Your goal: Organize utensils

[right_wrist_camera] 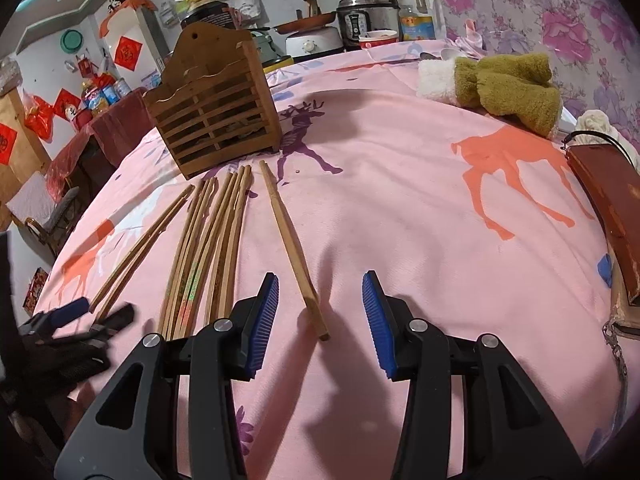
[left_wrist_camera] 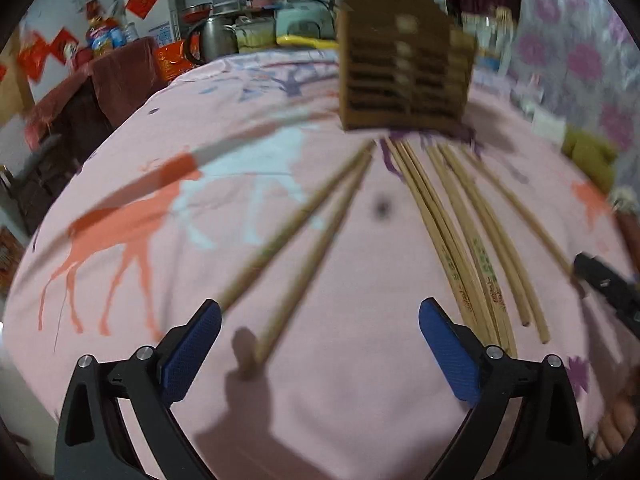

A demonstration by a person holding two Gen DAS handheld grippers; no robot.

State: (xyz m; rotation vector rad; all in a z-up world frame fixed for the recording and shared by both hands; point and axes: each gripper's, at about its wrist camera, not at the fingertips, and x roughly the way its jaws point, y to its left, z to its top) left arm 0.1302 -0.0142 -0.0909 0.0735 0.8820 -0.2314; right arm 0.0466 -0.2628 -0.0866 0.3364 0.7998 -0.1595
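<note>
Wooden chopsticks lie fanned on a pink deer-print cloth [right_wrist_camera: 400,220] in front of a slatted wooden holder [right_wrist_camera: 216,120], which is blurred in the left wrist view [left_wrist_camera: 404,68]. My left gripper [left_wrist_camera: 320,350] is open wide over the near ends of two splayed chopsticks [left_wrist_camera: 304,248], its pads clear of them. A bundle of several chopsticks [left_wrist_camera: 468,248] lies to its right. My right gripper [right_wrist_camera: 322,320] stands open astride the near end of a single chopstick [right_wrist_camera: 288,236] that rests on the cloth untouched. The bundle [right_wrist_camera: 208,248] lies to its left, and the left gripper [right_wrist_camera: 72,320] shows blurred beyond.
A green and white towel [right_wrist_camera: 508,84] lies at the table's far right. A red-brown case [right_wrist_camera: 608,208] runs along the right edge. A rice cooker [right_wrist_camera: 366,12], bottles and a kettle [left_wrist_camera: 212,36] crowd the counter behind. The cloth drops away at the left.
</note>
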